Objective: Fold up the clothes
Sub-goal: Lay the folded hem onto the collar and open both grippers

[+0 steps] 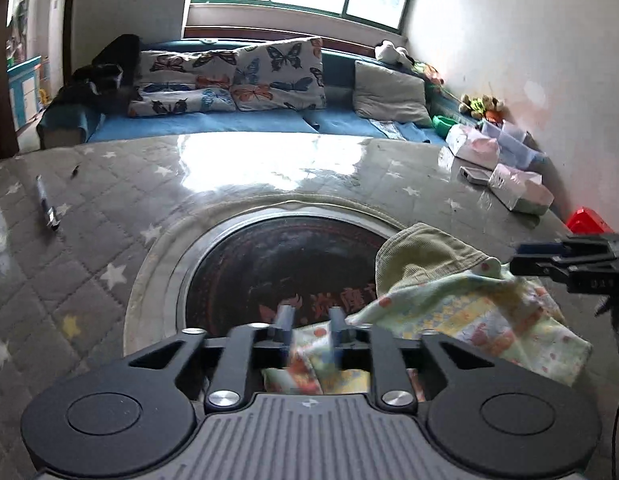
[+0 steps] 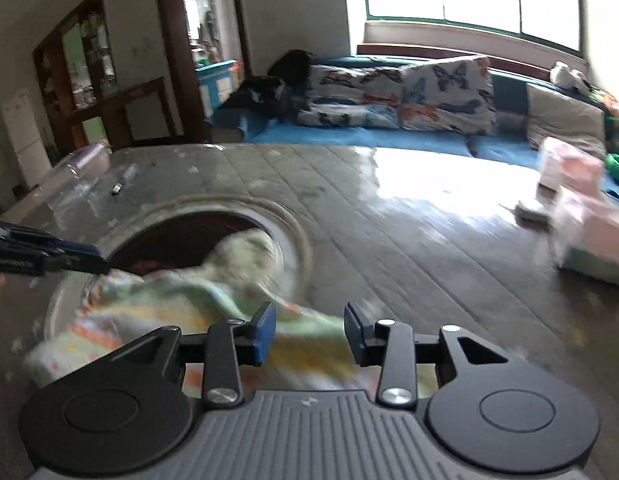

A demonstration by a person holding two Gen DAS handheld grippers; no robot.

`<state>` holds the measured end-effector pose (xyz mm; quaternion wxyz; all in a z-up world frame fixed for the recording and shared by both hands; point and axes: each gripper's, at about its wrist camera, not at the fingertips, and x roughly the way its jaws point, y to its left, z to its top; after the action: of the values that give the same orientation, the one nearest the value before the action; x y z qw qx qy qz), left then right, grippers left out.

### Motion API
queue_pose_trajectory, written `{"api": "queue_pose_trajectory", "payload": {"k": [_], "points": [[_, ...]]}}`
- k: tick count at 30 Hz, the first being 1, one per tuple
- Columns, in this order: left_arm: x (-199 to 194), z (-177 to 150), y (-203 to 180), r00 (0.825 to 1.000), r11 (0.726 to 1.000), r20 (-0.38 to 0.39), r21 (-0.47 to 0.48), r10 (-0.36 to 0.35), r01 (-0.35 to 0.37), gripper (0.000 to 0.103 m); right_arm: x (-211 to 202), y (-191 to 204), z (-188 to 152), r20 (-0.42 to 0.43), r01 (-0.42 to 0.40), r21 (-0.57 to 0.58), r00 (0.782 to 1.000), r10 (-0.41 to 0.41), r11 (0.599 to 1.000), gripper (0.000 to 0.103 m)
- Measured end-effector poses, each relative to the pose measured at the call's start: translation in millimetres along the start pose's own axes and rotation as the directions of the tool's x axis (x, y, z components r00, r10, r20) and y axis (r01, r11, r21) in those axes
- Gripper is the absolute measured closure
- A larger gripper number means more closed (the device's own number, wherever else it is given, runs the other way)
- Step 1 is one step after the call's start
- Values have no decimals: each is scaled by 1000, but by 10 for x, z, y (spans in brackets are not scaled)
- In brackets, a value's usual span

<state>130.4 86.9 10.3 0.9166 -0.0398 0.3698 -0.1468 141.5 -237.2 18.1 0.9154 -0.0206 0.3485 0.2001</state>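
Right now, starting at my far left, a pen (image 1: 47, 204) lies on the star-print quilted table cover (image 1: 89, 240), well apart from the work, so I leave it be. Next comes the round dark inset (image 1: 277, 264) in the table's middle, its rim showing through the glossy sheet over the cover. The garment (image 1: 461, 312), a small printed child's piece with a green corduroy part bunched at its far end, lies across the inset's right side and onto the cover.

My left gripper (image 1: 309, 322) sits low at the garment's near edge with its fingers drawn close and printed cloth between them; I judge it pinched on that edge, probably to anchor one corner. Blur keeps me from being sure how firm the bite is.

Further right, my right gripper (image 2: 309, 330) hovers over the garment's other side with its blue pads (image 2: 263, 332) well apart and nothing clamped. I think it is poised to take the opposite edge so the cloth can be spread flat before any fold.

Past that, tissue boxes (image 1: 517, 188) crowd the wall side, worth avoiding when I pull the cloth.
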Motion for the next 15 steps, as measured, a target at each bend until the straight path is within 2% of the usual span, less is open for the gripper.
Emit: {"api": "queue_pose_trajectory", "payload": {"k": [1, 2, 5, 8, 11, 15], "points": [[-30, -22, 2, 1000, 1000, 2, -9, 6, -6, 64, -30, -34, -40, -4, 11, 10, 1000, -10, 1000, 65], [-33, -54, 8, 1000, 1000, -4, -17, 17, -17, 64, -58, -93, -106, -14, 23, 25, 1000, -23, 999, 65], [-1, -141, 39, 999, 998, -26, -36, 41, -42, 64, -111, -253, -262, -36, 55, 63, 998, -53, 996, 66], [45, -203, 68, 998, 997, -44, -60, 54, -57, 64, -135, -332, -300, -32, 48, 100, 998, -45, 994, 67], [64, -219, 43, 997, 996, -43, -55, 62, -64, 66, -97, -338, -251, -12, 26, 117, 1000, -24, 993, 67], [102, -231, 8, 996, 997, -48, -42, 70, -72, 67, 67, -319, -230, -26, 17, 140, 1000, -13, 990, 68]]}}
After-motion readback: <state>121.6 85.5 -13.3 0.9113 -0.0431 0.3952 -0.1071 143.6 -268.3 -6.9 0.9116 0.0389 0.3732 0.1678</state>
